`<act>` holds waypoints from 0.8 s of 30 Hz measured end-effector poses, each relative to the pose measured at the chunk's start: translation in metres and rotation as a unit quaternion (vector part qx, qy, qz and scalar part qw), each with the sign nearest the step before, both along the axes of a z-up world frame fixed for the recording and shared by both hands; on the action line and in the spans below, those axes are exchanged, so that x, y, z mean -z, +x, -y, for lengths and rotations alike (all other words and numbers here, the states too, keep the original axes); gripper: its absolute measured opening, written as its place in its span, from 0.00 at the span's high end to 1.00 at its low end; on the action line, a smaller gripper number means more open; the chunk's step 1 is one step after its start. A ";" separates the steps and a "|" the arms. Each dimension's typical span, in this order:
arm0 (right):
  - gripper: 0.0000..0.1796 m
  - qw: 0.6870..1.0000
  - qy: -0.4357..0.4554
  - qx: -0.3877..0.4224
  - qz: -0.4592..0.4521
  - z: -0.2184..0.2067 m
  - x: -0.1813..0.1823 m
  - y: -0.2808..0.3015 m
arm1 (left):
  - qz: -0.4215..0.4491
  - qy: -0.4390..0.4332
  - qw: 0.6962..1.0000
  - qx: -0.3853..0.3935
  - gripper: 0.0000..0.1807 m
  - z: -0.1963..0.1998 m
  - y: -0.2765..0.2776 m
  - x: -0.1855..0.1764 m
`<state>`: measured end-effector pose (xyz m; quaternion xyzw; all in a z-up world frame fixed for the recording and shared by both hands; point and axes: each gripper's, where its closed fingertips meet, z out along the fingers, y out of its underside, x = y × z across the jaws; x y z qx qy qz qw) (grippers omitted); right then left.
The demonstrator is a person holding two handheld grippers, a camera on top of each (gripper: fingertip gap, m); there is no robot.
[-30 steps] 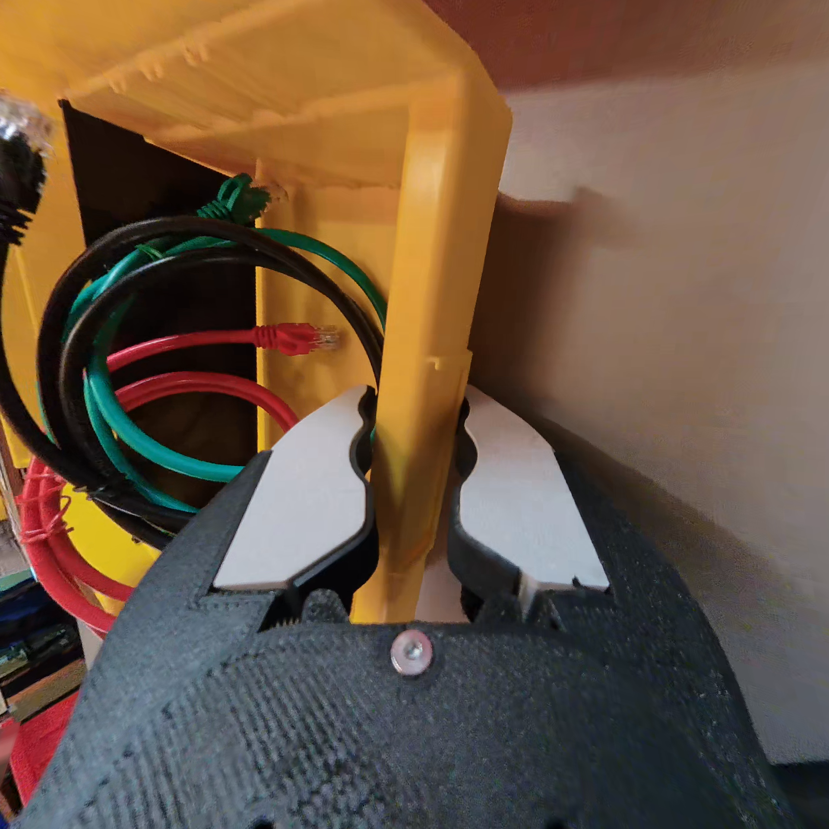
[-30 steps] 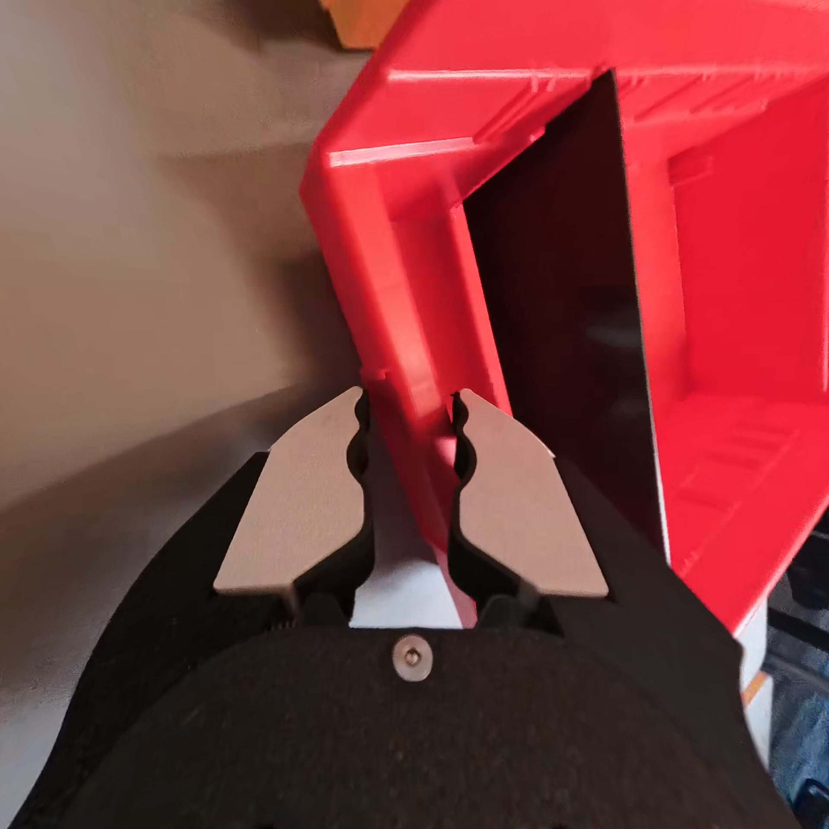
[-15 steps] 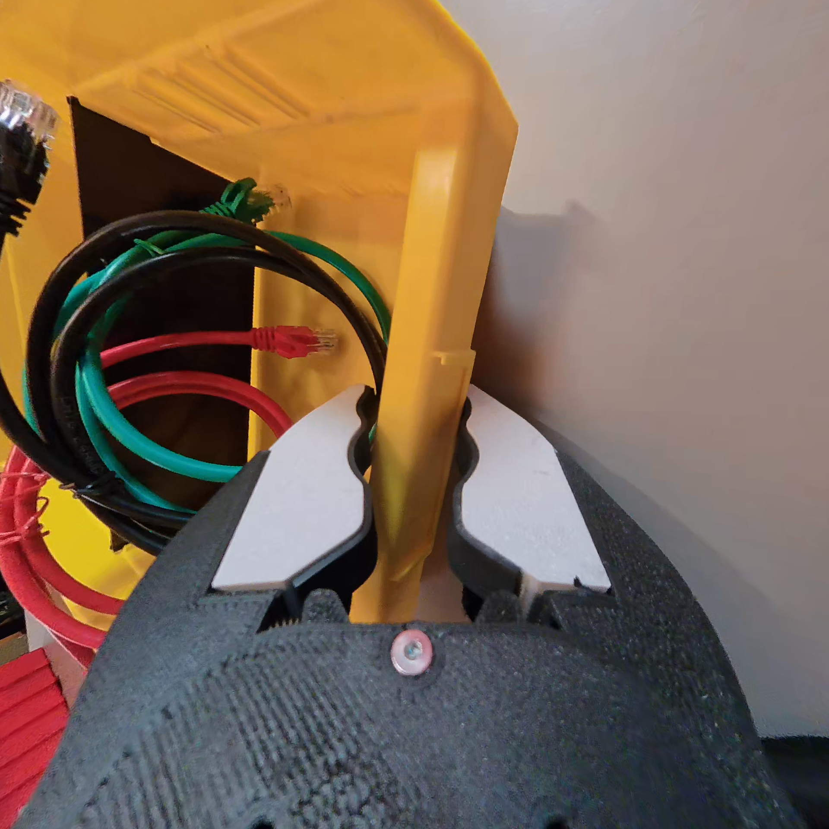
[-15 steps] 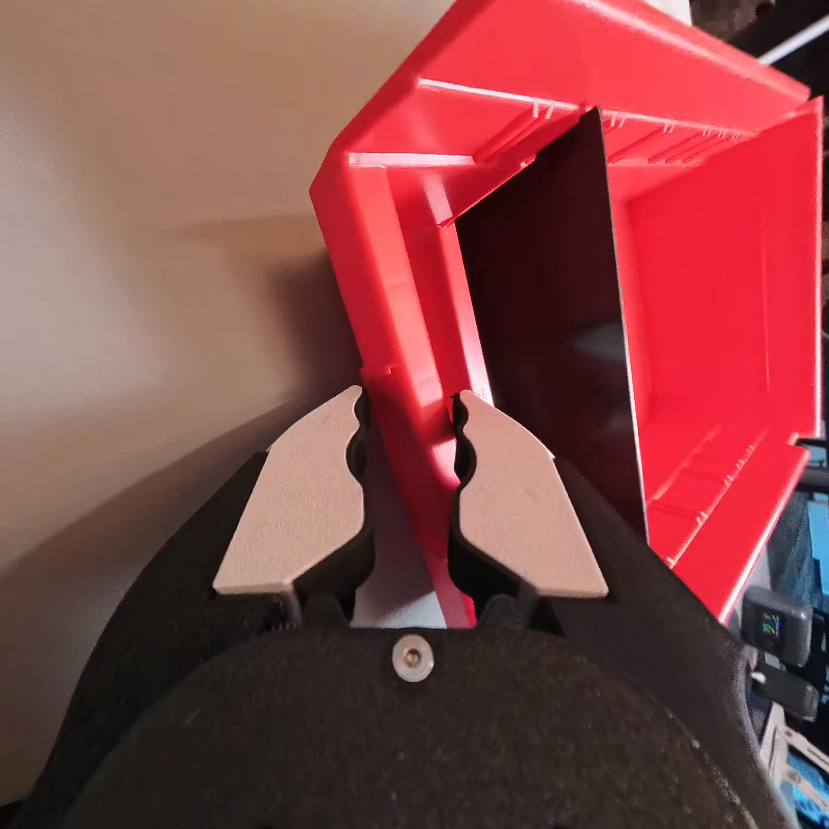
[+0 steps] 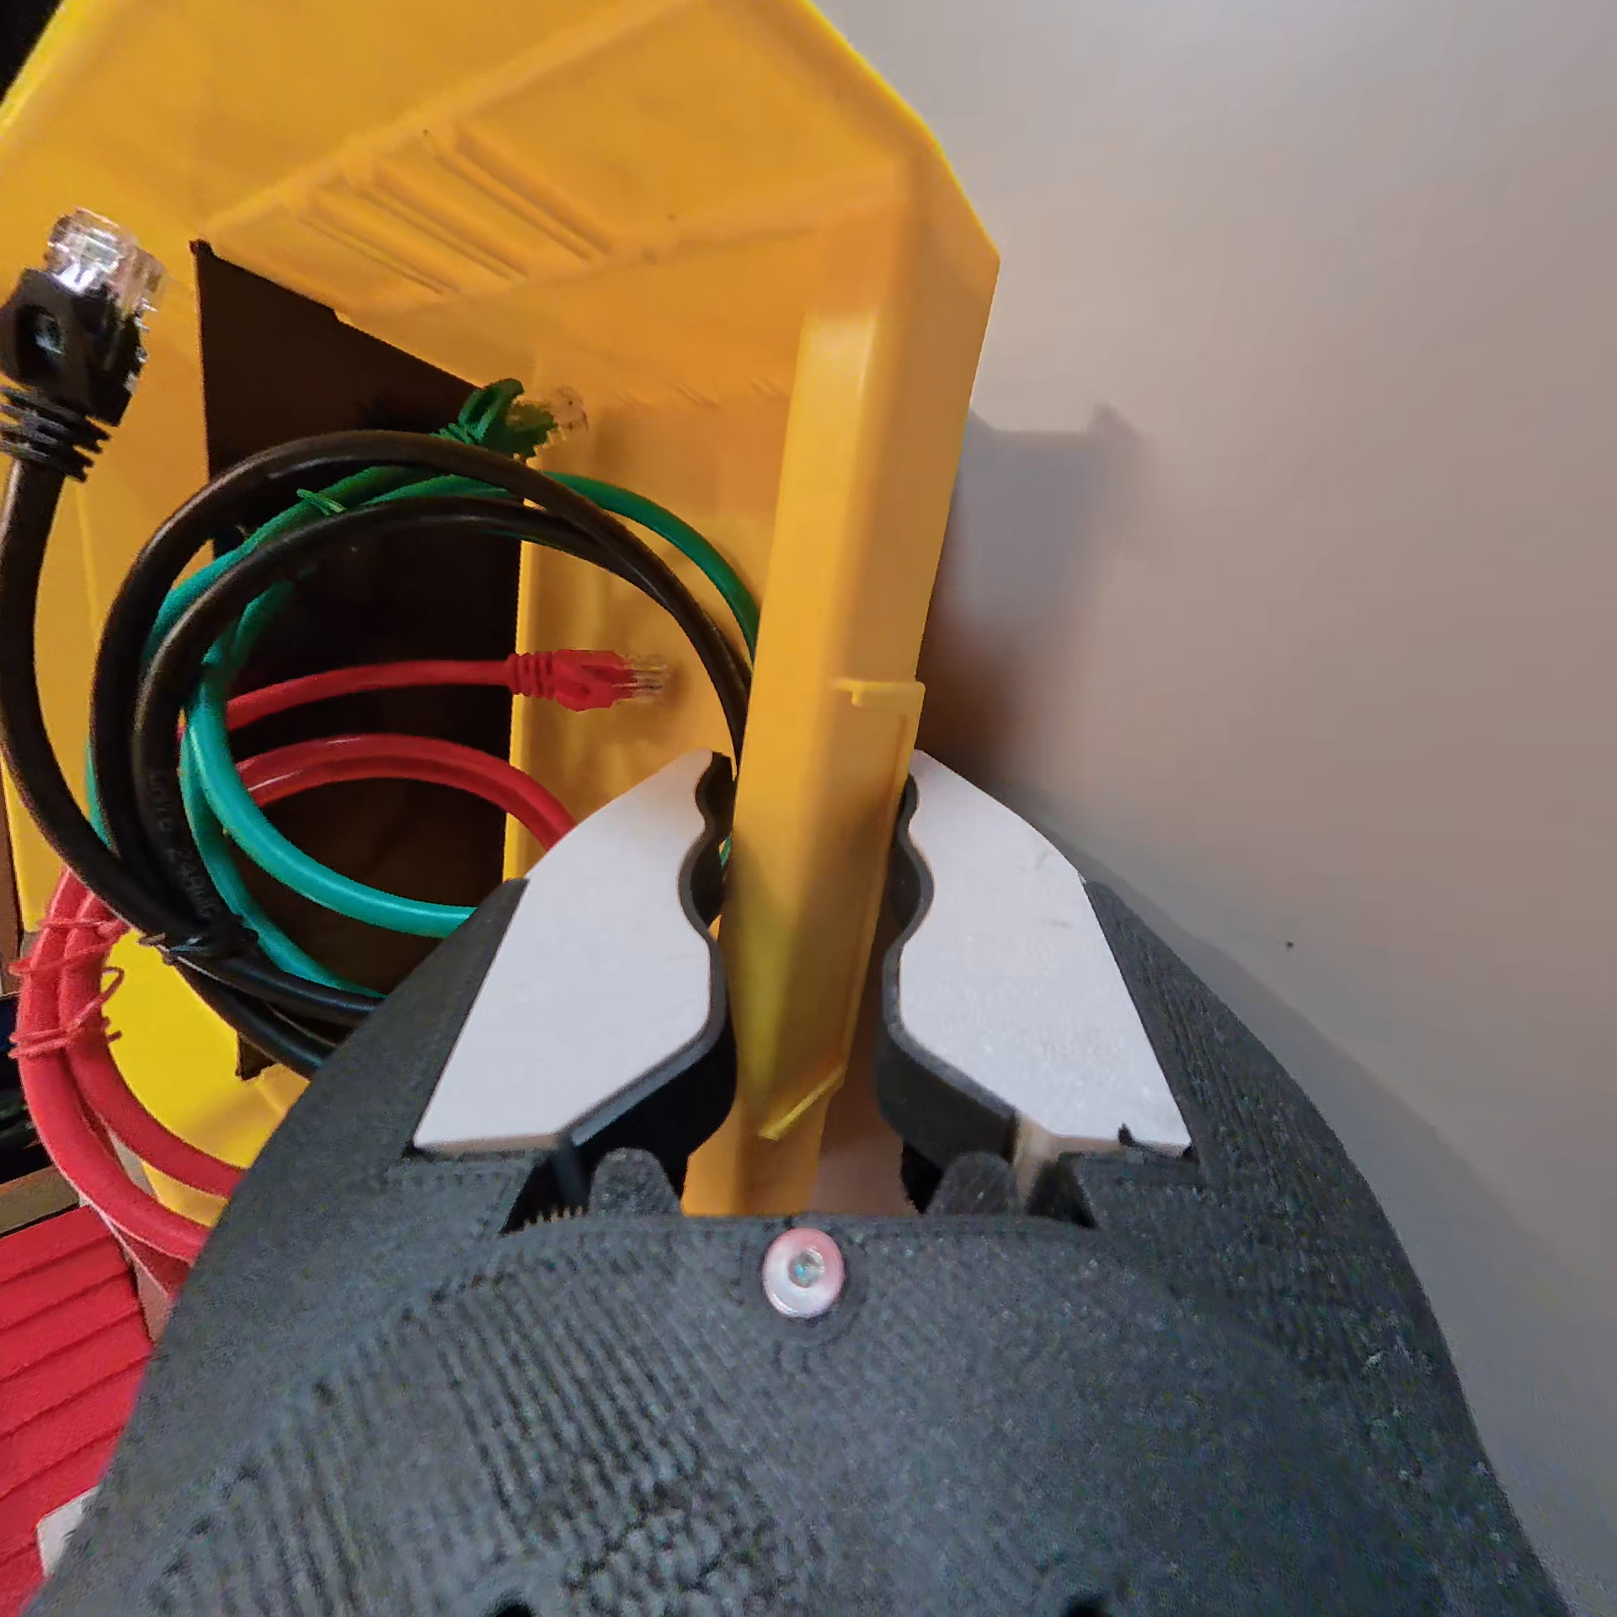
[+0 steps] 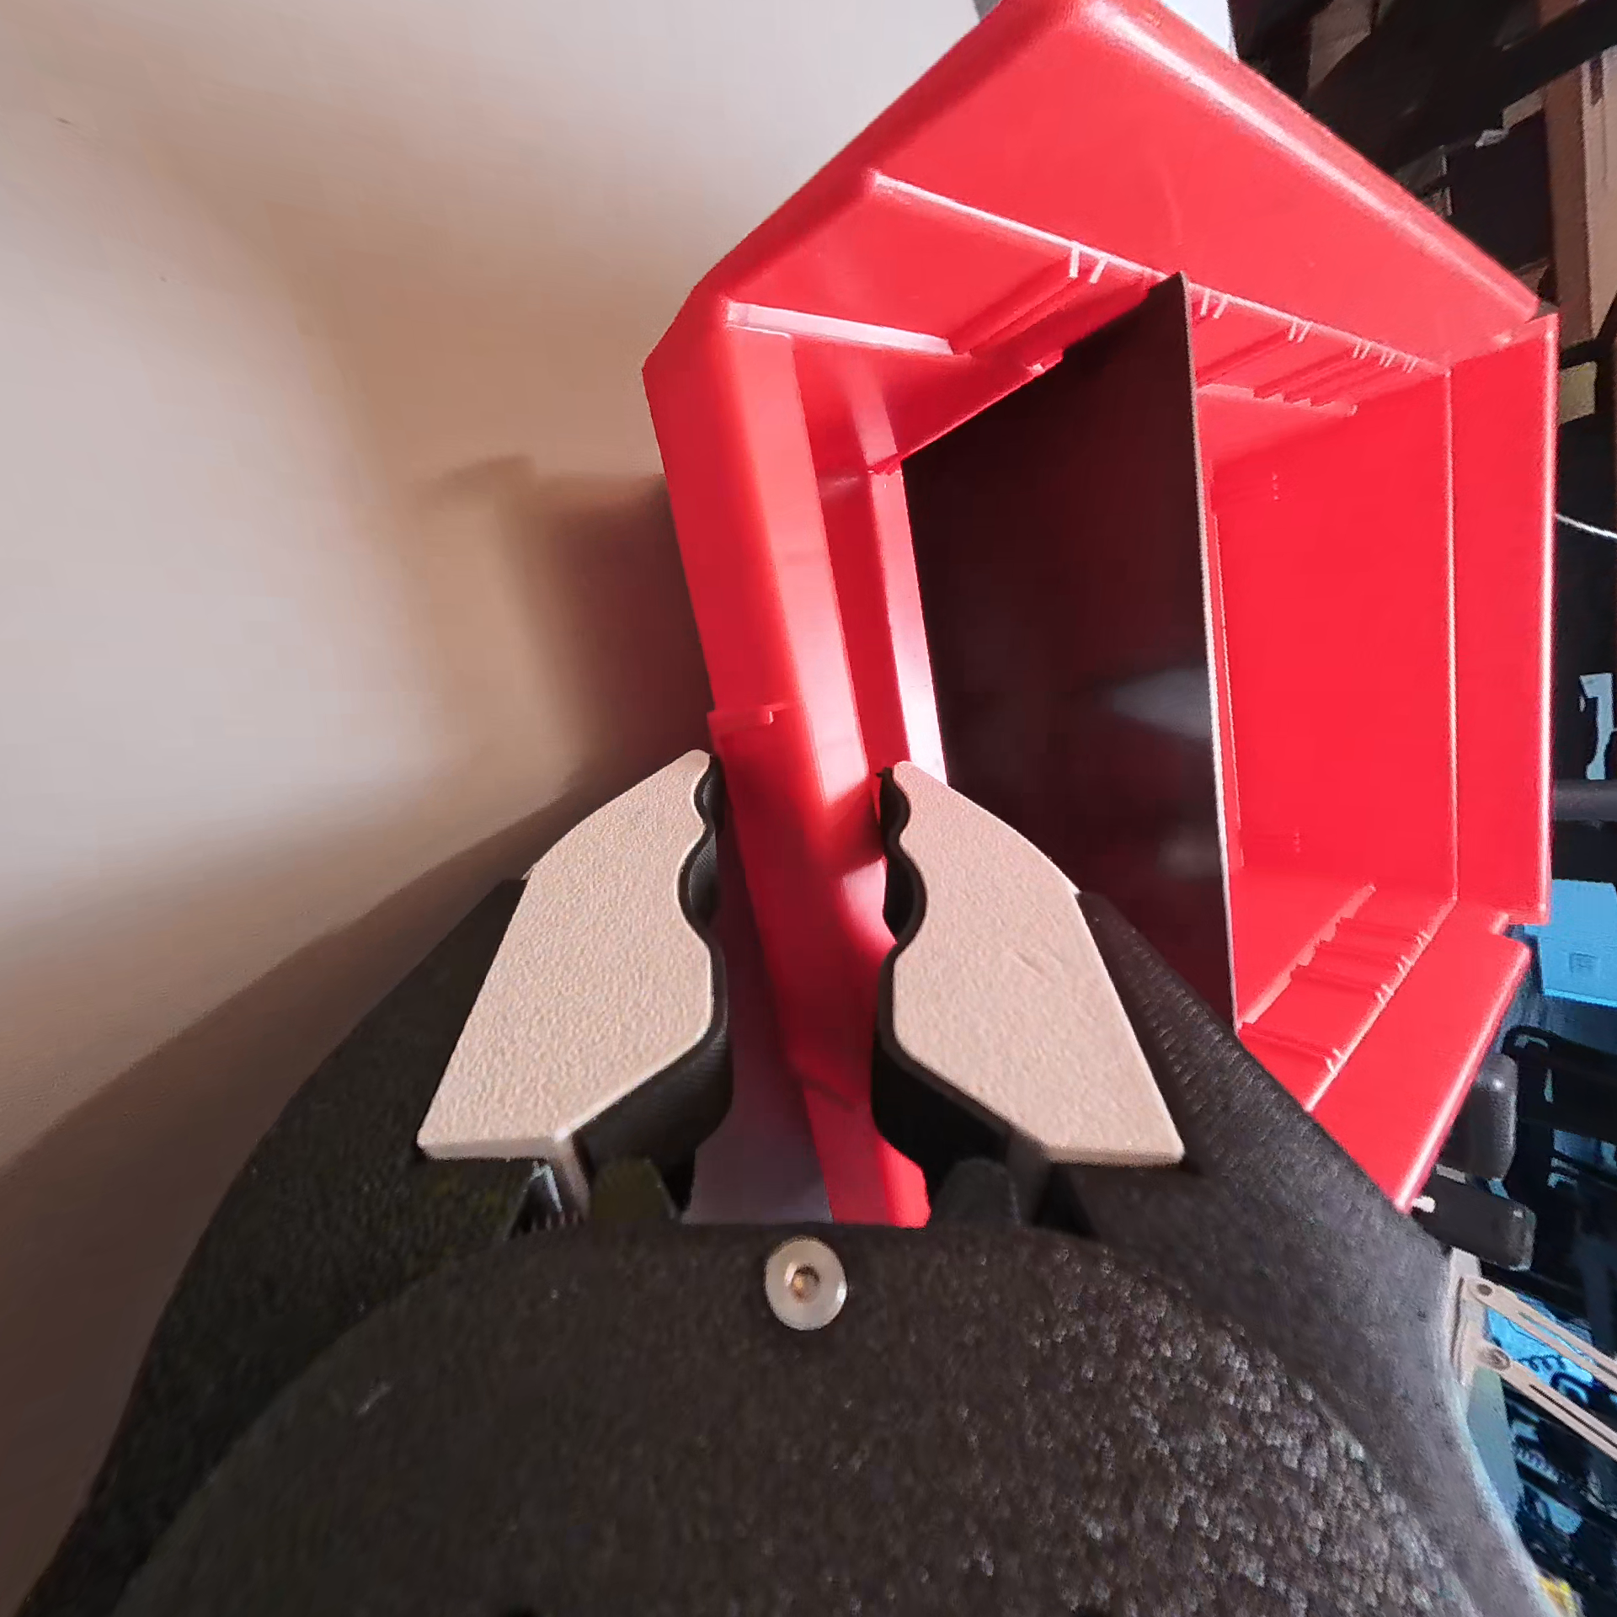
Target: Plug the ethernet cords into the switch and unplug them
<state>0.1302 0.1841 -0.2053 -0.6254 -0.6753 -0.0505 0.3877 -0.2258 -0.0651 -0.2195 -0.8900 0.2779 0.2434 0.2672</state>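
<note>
My left gripper (image 5: pixel 809 779) is shut on the side wall of a yellow plastic bin (image 5: pixel 612 201) and holds it lifted. In the bin lie coiled ethernet cords: a black cord (image 5: pixel 367 455) with its clear plug (image 5: pixel 87 262) sticking up at the left, a green cord (image 5: pixel 289 857) and a red cord (image 5: pixel 376 674) with its plug (image 5: pixel 604 678). My right gripper (image 6: pixel 796 779) is shut on the side wall of a red plastic bin (image 6: pixel 1137 175) that holds only a black divider (image 6: pixel 1076 612). No switch is in view.
A pale wall or surface (image 5: pixel 1312 437) lies right of the yellow bin and a similar one (image 6: pixel 306 437) lies left of the red bin. Shelves and dark gear (image 6: pixel 1575 875) show at the right edge of the right wrist view. Something red (image 5: pixel 61 1365) sits at lower left. Across from one pair of fingers to the other is roughly 45 cm.
Both bins have moved with the grippers: the background behind each has shifted from brown to pale wall. The red bin has tilted and more room shows at its right. The cords have hardly shifted.
</note>
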 end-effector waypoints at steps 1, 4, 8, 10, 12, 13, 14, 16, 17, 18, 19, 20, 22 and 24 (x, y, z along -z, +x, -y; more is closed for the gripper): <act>0.81 1.000 0.002 0.000 -0.001 -0.001 0.000 0.000 | 0.001 0.002 1.000 -0.001 0.80 -0.001 -0.002 0.000; 0.81 1.000 0.011 0.000 -0.004 -0.001 0.000 -0.001 | 0.003 0.008 1.000 -0.004 0.80 -0.002 -0.007 0.000; 0.81 1.000 0.015 0.000 -0.009 -0.002 -0.001 -0.001 | 0.002 0.012 1.000 -0.005 0.80 -0.003 -0.009 0.000; 0.80 1.000 0.015 0.001 -0.016 -0.001 -0.002 -0.002 | 0.000 0.018 1.000 -0.009 0.80 -0.003 -0.010 -0.001; 0.79 0.999 0.001 -0.004 -0.046 0.005 -0.008 -0.005 | -0.008 0.021 1.000 -0.014 0.78 0.000 -0.011 -0.002; 0.78 0.998 -0.002 -0.008 -0.062 0.008 -0.014 -0.006 | -0.010 0.024 1.000 -0.013 0.76 0.002 -0.010 -0.005; 0.76 0.997 -0.004 -0.015 -0.078 0.012 -0.022 -0.008 | -0.005 0.035 0.999 -0.010 0.75 0.003 -0.007 -0.011; 0.75 0.992 -0.017 -0.027 -0.123 0.022 -0.038 -0.012 | 0.014 0.060 0.998 -0.006 0.74 0.006 0.000 -0.027; 0.75 0.988 -0.024 -0.033 -0.149 0.027 -0.047 -0.014 | 0.028 0.074 0.997 -0.005 0.74 0.007 0.003 -0.036; 0.75 0.983 -0.033 -0.039 -0.179 0.032 -0.056 -0.016 | 0.045 0.090 0.995 -0.002 0.74 0.008 0.007 -0.046; 0.75 0.976 -0.042 -0.045 -0.209 0.037 -0.064 -0.018 | 0.063 0.108 0.992 -0.001 0.74 0.008 0.008 -0.058; 0.75 0.969 -0.051 -0.048 -0.235 0.041 -0.072 -0.019 | 0.079 0.127 0.989 -0.003 0.74 0.008 0.007 -0.072; 0.76 0.958 -0.065 -0.051 -0.276 0.047 -0.083 -0.019 | 0.117 0.161 0.980 -0.012 0.75 0.008 -0.002 -0.099; 0.76 0.949 -0.073 -0.055 -0.302 0.052 -0.091 -0.018 | 0.148 0.189 0.971 -0.024 0.76 0.005 -0.019 -0.126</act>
